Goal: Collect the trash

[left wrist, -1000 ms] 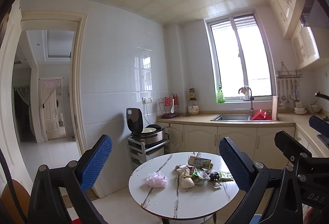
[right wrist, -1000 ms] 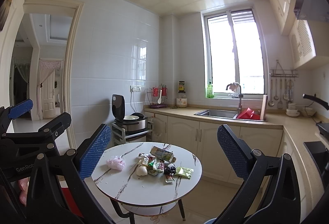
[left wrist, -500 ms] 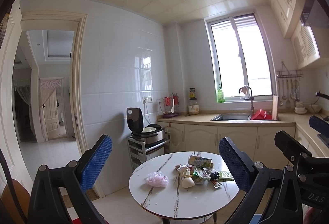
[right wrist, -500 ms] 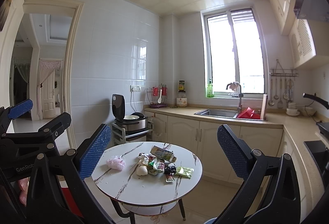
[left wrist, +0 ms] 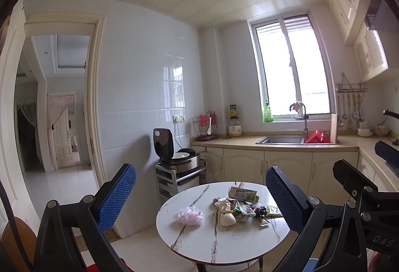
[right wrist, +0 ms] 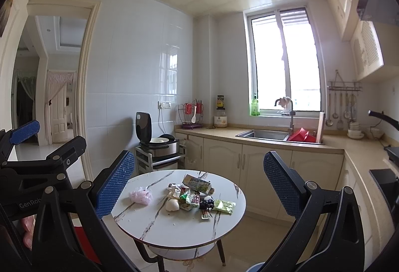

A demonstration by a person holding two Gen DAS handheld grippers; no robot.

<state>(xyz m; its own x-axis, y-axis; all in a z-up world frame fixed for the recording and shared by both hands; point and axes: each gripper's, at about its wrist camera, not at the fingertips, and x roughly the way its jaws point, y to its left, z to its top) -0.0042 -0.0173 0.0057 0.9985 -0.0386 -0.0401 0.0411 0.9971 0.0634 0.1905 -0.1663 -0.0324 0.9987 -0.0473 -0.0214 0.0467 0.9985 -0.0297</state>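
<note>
A pile of trash (left wrist: 240,207) (right wrist: 193,193) lies on a round white marble table (left wrist: 199,244) (right wrist: 174,227): wrappers, a green carton (right wrist: 197,183), a green packet (right wrist: 224,205), an eggshell (left wrist: 227,219) (right wrist: 172,205) and a pink plastic bag (left wrist: 190,215) (right wrist: 140,196). My left gripper (left wrist: 199,197) is open and empty, held well back from the table. My right gripper (right wrist: 199,184) is open and empty, also held back. The left gripper shows at the left edge of the right wrist view.
A kitchen counter (left wrist: 286,144) with a sink (right wrist: 261,134) runs along the back and right walls. A rice cooker on a small cart (left wrist: 178,164) stands left of the cabinets. A doorway (left wrist: 57,109) opens at the left. Something red (right wrist: 82,239) sits low beside the table.
</note>
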